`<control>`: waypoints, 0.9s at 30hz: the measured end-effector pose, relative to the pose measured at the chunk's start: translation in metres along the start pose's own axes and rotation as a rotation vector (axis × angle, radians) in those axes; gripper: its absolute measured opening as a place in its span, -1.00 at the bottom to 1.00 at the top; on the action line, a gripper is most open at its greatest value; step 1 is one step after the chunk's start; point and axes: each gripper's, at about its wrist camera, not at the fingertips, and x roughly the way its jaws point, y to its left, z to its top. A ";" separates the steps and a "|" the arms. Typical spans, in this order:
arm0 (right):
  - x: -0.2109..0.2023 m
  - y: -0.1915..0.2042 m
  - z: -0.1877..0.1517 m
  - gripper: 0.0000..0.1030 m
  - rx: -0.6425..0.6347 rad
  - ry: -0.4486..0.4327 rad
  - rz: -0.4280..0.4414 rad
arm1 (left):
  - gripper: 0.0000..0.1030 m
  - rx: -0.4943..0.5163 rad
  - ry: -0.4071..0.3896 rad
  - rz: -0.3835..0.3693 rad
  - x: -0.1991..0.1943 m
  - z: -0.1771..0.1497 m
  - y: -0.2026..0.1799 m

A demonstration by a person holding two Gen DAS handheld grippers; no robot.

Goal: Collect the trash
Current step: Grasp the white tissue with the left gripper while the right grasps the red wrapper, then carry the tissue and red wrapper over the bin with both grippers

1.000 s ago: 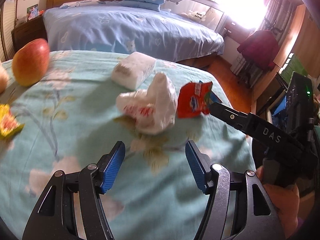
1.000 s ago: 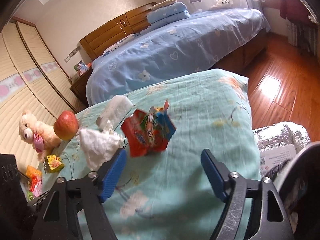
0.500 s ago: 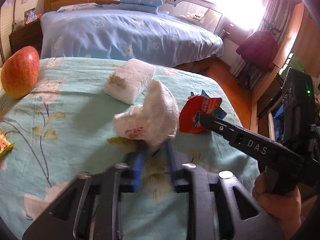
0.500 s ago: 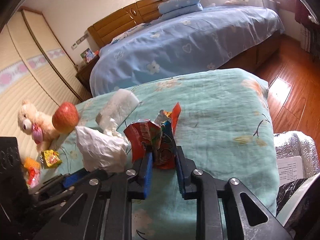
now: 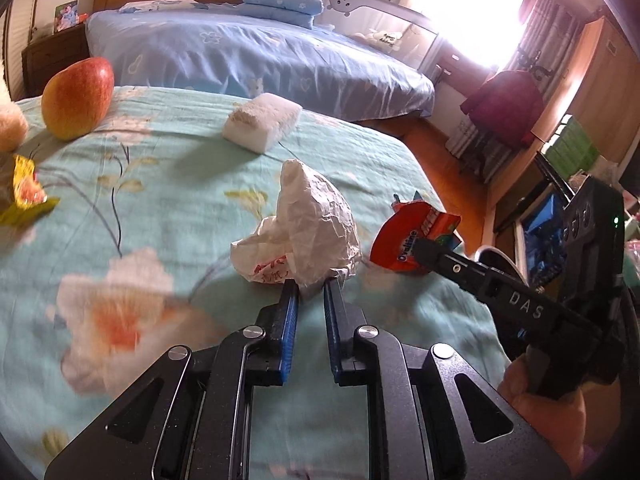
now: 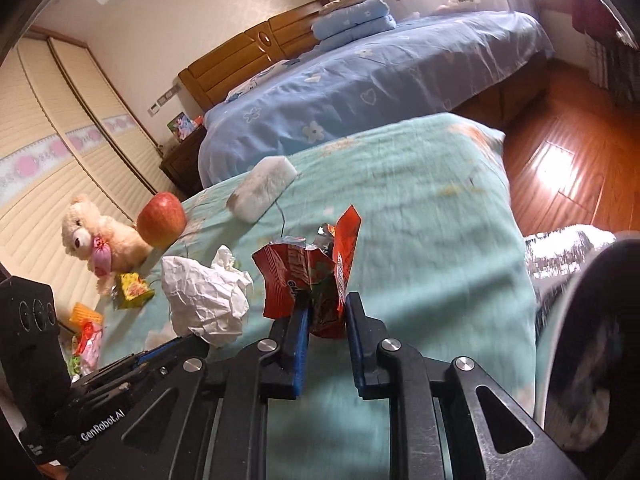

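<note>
My left gripper [image 5: 311, 286] is shut on a crumpled white paper bag [image 5: 308, 224] and holds it just above the teal floral cloth [image 5: 160, 200]. My right gripper [image 6: 326, 304] is shut on a red snack wrapper [image 6: 308, 276]. The wrapper also shows in the left wrist view [image 5: 412, 240], pinched in the right gripper's fingers beside the bag. The white bag also shows in the right wrist view [image 6: 204, 296], left of the wrapper.
An apple [image 5: 78, 98], a white sponge-like block [image 5: 262, 122] and a yellow wrapper [image 5: 24, 194] lie on the cloth. A teddy bear [image 6: 96, 236] and more wrappers [image 6: 86, 332] sit at the left. A silver-lined bin [image 6: 568, 256] stands at right, a blue bed [image 6: 360, 80] behind.
Both grippers have closed, the left on the white bag and the right on the red wrapper, and both items have lifted slightly off the cloth.
</note>
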 end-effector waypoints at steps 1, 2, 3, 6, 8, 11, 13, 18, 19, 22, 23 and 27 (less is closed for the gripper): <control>-0.005 0.000 -0.006 -0.66 0.005 -0.005 -0.003 | -0.76 0.002 0.003 -0.004 -0.003 -0.005 -0.002; -0.008 0.001 -0.009 -0.66 0.009 -0.009 -0.001 | -0.76 0.004 0.006 -0.007 -0.004 -0.008 -0.002; -0.014 0.002 -0.014 -0.66 0.013 -0.017 0.002 | -0.76 0.008 0.010 -0.010 -0.006 -0.012 -0.004; -0.027 0.006 -0.024 -0.66 0.014 -0.041 -0.002 | -0.76 0.023 0.023 -0.023 -0.011 -0.028 -0.011; -0.034 0.006 -0.031 -0.66 0.022 -0.047 -0.002 | -0.76 0.028 0.025 -0.029 -0.016 -0.033 -0.014; -0.045 0.005 -0.038 -0.66 0.029 -0.057 -0.008 | -0.76 0.038 0.020 -0.039 -0.024 -0.039 -0.020; -0.053 0.003 -0.041 -0.66 0.033 -0.067 -0.013 | -0.76 0.047 0.017 -0.045 -0.029 -0.041 -0.024; -0.077 -0.003 -0.048 -0.66 0.050 -0.098 -0.027 | -0.76 0.073 0.010 -0.064 -0.037 -0.048 -0.038; -0.081 -0.005 -0.050 -0.66 0.052 -0.104 -0.032 | -0.77 0.079 0.009 -0.070 -0.038 -0.049 -0.042; -0.095 -0.010 -0.055 -0.66 0.058 -0.120 -0.045 | -0.79 0.097 0.009 -0.083 -0.039 -0.052 -0.051; -0.099 -0.013 -0.057 -0.66 0.061 -0.126 -0.051 | -0.80 0.104 0.009 -0.087 -0.040 -0.053 -0.054; -0.115 -0.022 -0.064 -0.66 0.075 -0.144 -0.069 | -0.86 0.136 0.009 -0.103 -0.041 -0.058 -0.070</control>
